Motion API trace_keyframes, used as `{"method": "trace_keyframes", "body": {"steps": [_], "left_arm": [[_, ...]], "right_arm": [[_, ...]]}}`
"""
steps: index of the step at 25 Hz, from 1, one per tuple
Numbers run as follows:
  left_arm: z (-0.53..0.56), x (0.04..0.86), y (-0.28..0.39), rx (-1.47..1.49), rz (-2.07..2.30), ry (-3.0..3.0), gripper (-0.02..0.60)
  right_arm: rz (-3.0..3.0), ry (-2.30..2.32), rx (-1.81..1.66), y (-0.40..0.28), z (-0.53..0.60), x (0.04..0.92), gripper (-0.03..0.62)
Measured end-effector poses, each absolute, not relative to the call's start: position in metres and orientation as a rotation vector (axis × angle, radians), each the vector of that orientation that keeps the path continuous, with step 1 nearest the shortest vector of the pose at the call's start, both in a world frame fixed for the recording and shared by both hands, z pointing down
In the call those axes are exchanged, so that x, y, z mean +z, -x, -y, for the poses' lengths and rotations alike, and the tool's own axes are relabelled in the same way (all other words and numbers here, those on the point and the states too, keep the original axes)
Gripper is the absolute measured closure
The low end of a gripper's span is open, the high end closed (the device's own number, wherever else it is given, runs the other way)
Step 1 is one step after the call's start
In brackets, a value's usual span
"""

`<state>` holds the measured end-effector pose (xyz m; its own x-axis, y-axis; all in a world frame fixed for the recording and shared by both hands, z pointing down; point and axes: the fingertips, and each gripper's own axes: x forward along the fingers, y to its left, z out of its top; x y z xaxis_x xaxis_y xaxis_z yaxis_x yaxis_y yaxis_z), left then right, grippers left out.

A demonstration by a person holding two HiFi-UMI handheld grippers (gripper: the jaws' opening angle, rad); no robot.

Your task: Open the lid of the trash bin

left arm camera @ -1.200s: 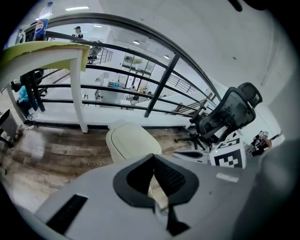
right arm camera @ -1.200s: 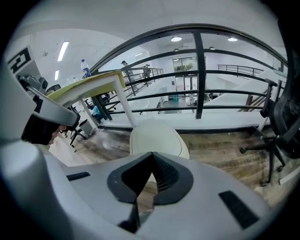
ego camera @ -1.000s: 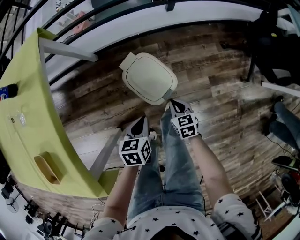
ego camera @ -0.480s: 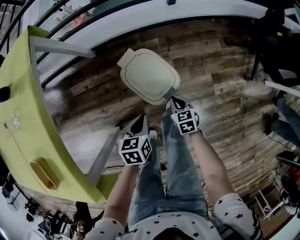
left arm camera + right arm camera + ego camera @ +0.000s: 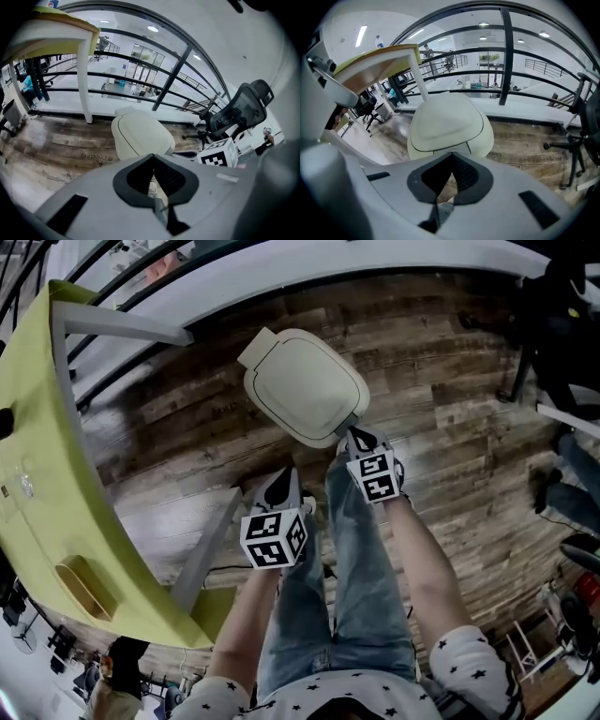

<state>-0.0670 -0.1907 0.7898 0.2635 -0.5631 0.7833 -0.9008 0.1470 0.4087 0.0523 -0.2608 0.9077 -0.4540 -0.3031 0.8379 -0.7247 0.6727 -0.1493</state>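
The cream trash bin (image 5: pixel 302 385) stands on the wooden floor in front of me with its lid (image 5: pixel 447 122) down. In the head view my right gripper (image 5: pixel 359 437) is shut and empty, its tip right at the bin's near edge by the front tab. My left gripper (image 5: pixel 280 489) hangs lower and left of it, short of the bin, also shut on nothing. In the left gripper view the bin (image 5: pixel 140 136) rises just beyond my left gripper (image 5: pixel 153 157). The right gripper view has my right gripper (image 5: pixel 452 154) pointing at the lid's front.
A yellow-green table (image 5: pixel 37 456) with a white leg (image 5: pixel 211 549) runs along the left. Behind the bin are a white sill and a black railing (image 5: pixel 187 277). An office chair (image 5: pixel 562 324) stands at the right. My jeans-clad legs (image 5: pixel 347 577) are below the grippers.
The bin has drawn a little nearer in the head view, and my right gripper's tip has crept up to its near edge. The lid stays down; the left gripper has hardly moved.
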Motion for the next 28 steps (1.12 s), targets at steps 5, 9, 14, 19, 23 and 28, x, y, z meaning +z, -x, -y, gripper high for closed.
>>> {"method": "trace_keyframes", "body": {"steps": [5,9,14,19,23,28], "left_arm": [[0.186,0.793,0.063,0.423,1.41,-1.519,0.571],[0.184,0.793,0.06,0.426,1.403,-1.524,0.571],[0.184,0.792,0.059,0.421,1.403,-1.522,0.571],[0.183,0.789,0.058,0.413,1.401,-1.518,0.571],[0.178,0.787,0.057,0.419,1.399,-1.518,0.571],[0.175,0.783,0.057,0.422,1.393,-1.525,0.571]], "right_arm": [[2.038,-0.811,0.647,-0.055,0.259,0.911,0.6],[2.032,-0.825,0.67,-0.056,0.258,0.913,0.6],[2.021,-0.81,0.632,-0.055,0.257,0.913,0.6],[2.003,-0.827,0.672,-0.055,0.258,0.913,0.6],[2.001,-0.837,0.678,-0.055,0.257,0.913,0.6],[1.993,-0.848,0.65,-0.053,0.258,0.91,0.6]]}}
